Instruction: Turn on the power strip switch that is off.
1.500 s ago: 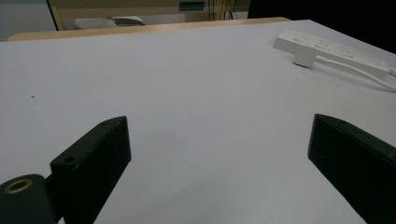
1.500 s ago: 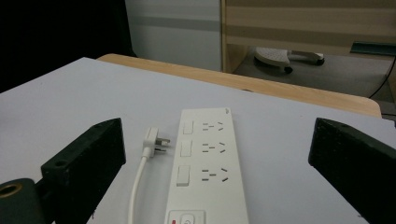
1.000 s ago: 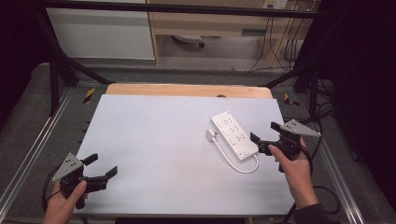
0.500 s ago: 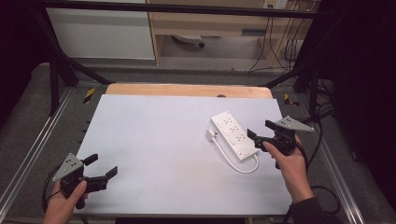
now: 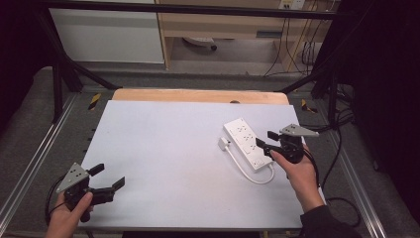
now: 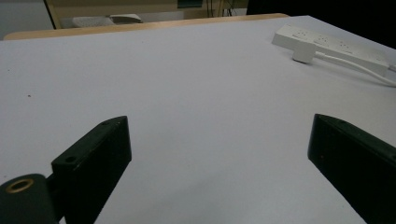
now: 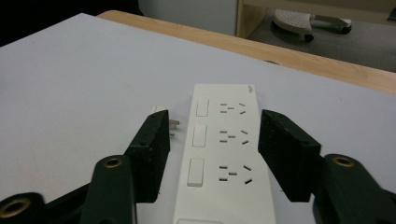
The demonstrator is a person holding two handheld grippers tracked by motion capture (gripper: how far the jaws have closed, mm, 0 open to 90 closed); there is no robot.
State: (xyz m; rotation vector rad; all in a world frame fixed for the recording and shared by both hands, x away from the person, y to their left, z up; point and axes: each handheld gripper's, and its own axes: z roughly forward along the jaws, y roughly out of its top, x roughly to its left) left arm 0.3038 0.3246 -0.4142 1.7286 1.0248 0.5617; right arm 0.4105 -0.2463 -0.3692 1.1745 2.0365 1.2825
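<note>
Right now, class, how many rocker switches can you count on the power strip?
3, in a row down the left side of the white power strip: far, middle, near. Its near end is cut off, perhaps hiding more.

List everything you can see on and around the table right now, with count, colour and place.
power strip: one, white, right part of the table, three switches and three socket groups on top
plug: one, white, lying just left of the strip
cord: one, white, looping from the plug round the strip's near end
table: one, light grey top, wooden edge at the far side
left tool: one, black, near left corner, jaws wide apart over bare table
right tool: one, black, at the strip's near end; jaws have just been closing, the strip between them, pads not yet pressing
hands: two, at the bottom edge
</note>
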